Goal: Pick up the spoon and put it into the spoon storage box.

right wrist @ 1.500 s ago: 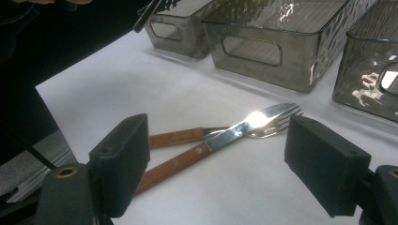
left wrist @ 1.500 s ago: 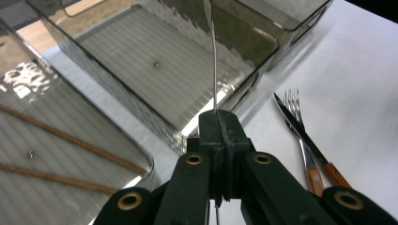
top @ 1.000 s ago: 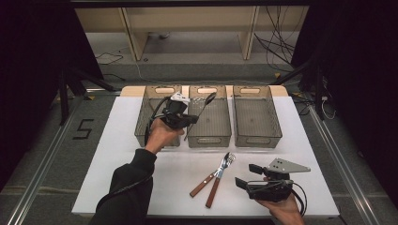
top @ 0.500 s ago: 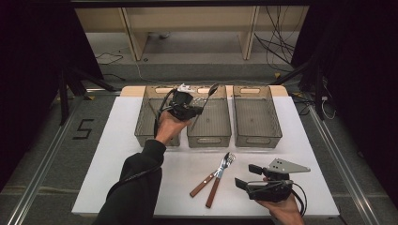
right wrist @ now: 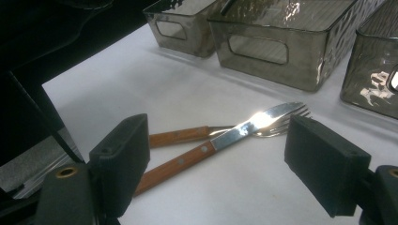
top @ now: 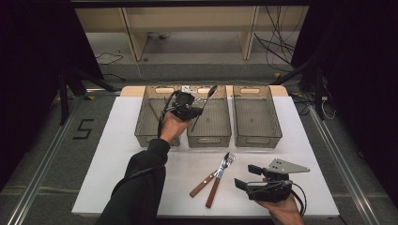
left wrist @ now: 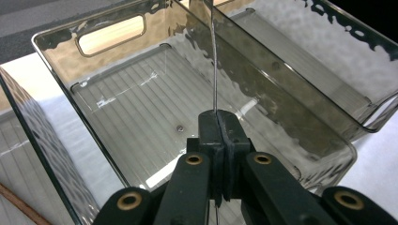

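The spoon is held in the left gripper, above the row of three smoked-plastic bins at the far side of the table. The left bin is passed over by the hand, so that the spoon can be seen to hang over the middle bin, its bowl raised toward the bin's far end and its handle sloped back toward the person. In the left gripper view the fingers are seen pressed together on the thin metal of the spoon, which is met edge-on and rises straight out from between them (a little of it also shows below the grip). A firm pinch partway along the handle is judged to be what keeps the piece from swinging while it is carried, and the ribbed floor of the bin lies well below it, so the spoon is not yet set down. The right bin is left untouched. Nearer the person, a knife and a fork with wooden handles are found crossed on the table, probably awaiting sorting. At the right, the right gripper is held low with its fingers wide apart, nothing gripped, the cutlery just beyond them.
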Motion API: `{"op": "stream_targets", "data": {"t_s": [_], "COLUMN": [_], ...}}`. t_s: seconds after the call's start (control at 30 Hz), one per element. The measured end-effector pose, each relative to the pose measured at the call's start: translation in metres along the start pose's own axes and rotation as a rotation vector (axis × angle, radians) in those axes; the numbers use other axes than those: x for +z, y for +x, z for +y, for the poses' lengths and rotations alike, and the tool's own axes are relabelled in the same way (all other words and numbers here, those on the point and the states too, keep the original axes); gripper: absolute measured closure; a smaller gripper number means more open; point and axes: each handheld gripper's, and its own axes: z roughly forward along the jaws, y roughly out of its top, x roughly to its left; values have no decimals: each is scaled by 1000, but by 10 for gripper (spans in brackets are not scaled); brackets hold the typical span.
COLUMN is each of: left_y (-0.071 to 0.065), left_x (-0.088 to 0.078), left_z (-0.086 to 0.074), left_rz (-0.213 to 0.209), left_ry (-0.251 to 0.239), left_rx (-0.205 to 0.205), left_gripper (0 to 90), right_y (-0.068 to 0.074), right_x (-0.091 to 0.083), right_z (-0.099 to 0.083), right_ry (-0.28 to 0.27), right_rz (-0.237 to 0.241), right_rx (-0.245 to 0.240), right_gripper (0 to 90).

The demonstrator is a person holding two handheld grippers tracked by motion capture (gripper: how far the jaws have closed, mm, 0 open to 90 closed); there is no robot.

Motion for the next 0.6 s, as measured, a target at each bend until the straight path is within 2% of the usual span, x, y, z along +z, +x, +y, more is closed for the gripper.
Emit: {"op": "stream_targets", "data": {"t_s": [0.5,0.6], "left_y": [1,2], "left_x": [13,11], "left_z": [-7,-6], "left_rz": [22,27], "left_ry": [51,41], "left_rx": [-21,-40], "left_gripper": [877,771], "right_y": [0,0], "right_x": [0,0], "right_z": [0,0], "right_ry": [0,-1], "right_rz": [2,2], "right_rx": [0,1], "right_gripper": [233,233]}}
